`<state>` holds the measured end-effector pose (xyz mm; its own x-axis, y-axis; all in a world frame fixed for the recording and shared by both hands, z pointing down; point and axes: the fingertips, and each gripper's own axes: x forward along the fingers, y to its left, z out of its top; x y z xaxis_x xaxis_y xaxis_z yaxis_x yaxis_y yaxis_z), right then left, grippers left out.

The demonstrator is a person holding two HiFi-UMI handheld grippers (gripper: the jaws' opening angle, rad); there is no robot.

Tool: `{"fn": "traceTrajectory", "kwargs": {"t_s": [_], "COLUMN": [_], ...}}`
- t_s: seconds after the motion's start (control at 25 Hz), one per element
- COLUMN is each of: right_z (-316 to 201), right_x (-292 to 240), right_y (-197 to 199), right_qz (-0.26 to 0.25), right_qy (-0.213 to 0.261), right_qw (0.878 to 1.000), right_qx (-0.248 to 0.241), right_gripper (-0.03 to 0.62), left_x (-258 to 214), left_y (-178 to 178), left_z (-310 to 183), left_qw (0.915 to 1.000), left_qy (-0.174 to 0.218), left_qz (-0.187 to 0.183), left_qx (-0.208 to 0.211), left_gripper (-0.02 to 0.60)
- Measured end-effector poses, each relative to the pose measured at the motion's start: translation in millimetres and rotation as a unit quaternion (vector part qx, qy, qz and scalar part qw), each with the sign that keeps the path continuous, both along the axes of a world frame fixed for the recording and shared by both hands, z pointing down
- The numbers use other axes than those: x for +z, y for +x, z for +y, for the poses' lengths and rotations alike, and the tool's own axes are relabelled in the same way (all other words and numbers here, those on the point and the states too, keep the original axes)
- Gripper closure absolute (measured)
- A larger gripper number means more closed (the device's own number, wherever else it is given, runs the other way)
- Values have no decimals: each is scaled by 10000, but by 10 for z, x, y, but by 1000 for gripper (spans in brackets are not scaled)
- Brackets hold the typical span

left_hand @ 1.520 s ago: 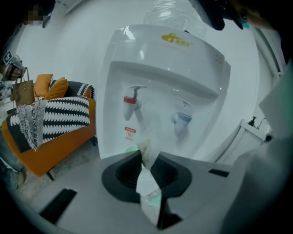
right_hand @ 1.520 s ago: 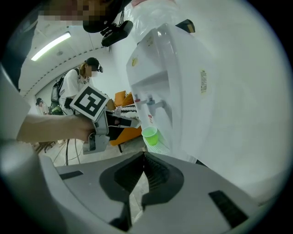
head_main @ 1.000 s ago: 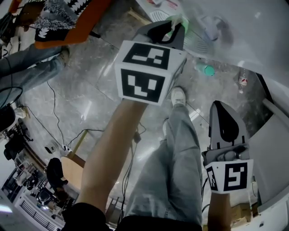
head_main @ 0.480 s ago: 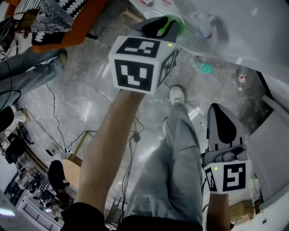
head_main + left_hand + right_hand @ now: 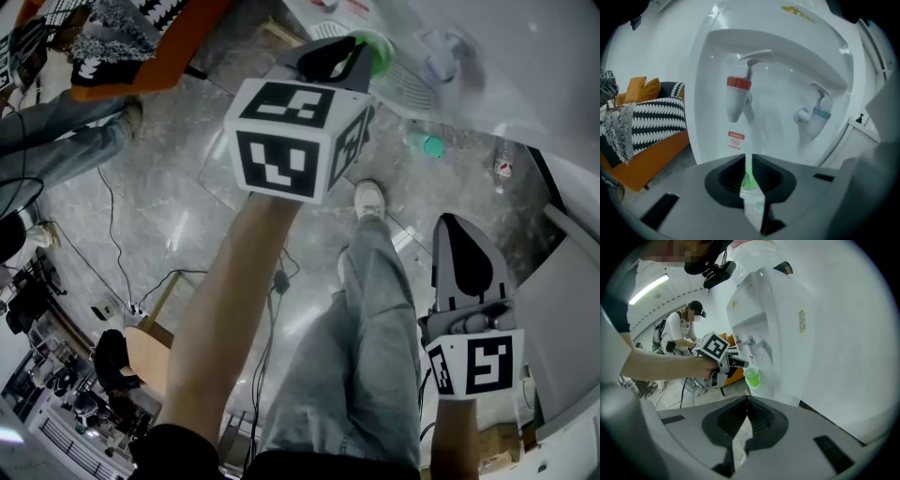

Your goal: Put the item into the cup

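left hand-held gripper (image 5: 751,187) is pinched on the rim of the green cup (image 5: 752,377), holding it upright, mouth up, just in front of the water dispenser (image 5: 787,65). from the cup, the red tap (image 5: 737,98) lies above and slightly left, the blue tap (image 5: 816,119) further right. i judge the cup must next sit under a spout. right hand-held gripper (image 5: 745,401) hangs well back, jaws together on nothing, so the left is far nearer.

Nothing legible: the red label (image 5: 735,139) and yellow logo (image 5: 799,14) on the water dispenser (image 5: 787,61) seem too blurred.
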<state>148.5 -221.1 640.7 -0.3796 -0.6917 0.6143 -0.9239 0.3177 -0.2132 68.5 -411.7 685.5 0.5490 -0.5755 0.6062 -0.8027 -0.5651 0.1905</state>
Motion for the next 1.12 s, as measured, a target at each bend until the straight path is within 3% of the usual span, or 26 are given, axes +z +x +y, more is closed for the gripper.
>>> {"fn": "traceTrajectory", "kwargs": {"t_s": [0.16, 0.36, 0.52, 0.76, 0.96, 1.12], "right_z": [-67, 27, -69, 169, 506, 761], "right_x": [-105, -365, -749, -1641, -2347, -2931], "right_y": [-85, -254, -330, -518, -665, -976], "right_qz": [26, 83, 146, 234, 318, 529], "right_qy": [209, 390, 767, 1073, 1380, 1824], "right_qw": [9997, 9984, 9948, 9915, 9873, 9734], "right_qx": [-145, -394, -660, -696, -724, -1280], "right_gripper": [585, 585, 585, 585, 585, 585], "left_x": [-249, -678, -1194, -1995, -2806, -3485], "left_y": [-95, -305, -440, -666, -702, -758], "left_z": [55, 253, 360, 921, 1438, 1859], "left_qw": [9997, 9978, 9926, 9841, 9835, 9789], "left_qy": [193, 335, 638, 717, 1041, 1379], "left_qz": [110, 316, 571, 1133, 1293, 1407], "left_qx": [-79, -468, -860, -1166, -727, -539], "left_gripper": [546, 558, 560, 566, 568, 568]}}
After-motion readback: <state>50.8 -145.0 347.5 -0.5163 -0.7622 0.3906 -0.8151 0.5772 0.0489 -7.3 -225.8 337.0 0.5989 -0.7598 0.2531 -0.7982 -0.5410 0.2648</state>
